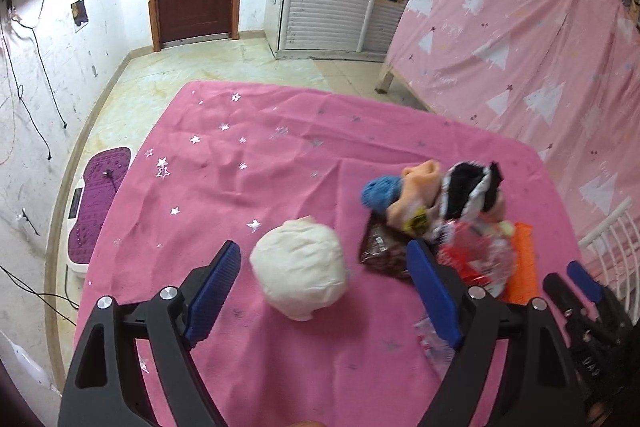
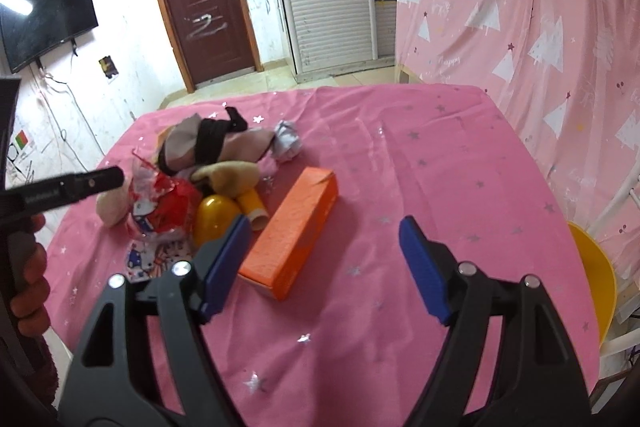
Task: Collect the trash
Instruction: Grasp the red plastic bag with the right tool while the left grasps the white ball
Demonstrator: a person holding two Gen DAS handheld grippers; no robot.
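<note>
White and crumpled, the paper ball [image 1: 298, 269] lies on the pink tablecloth [image 1: 240, 155] between my left gripper [image 1: 324, 287]'s 2 spread jaws, so I judge it the next pick: I'd lower squarely, close gently and lift. My right gripper [image 2: 326, 265] is also spread and holds nothing, hovering just beside the orange box [image 2: 292, 231]. Clutter sits close by: the brown wrapper [image 1: 380, 251], red foil wrapper [image 1: 472, 259] and bundled socks [image 1: 432, 195] could snag the inner jaw.
</note>
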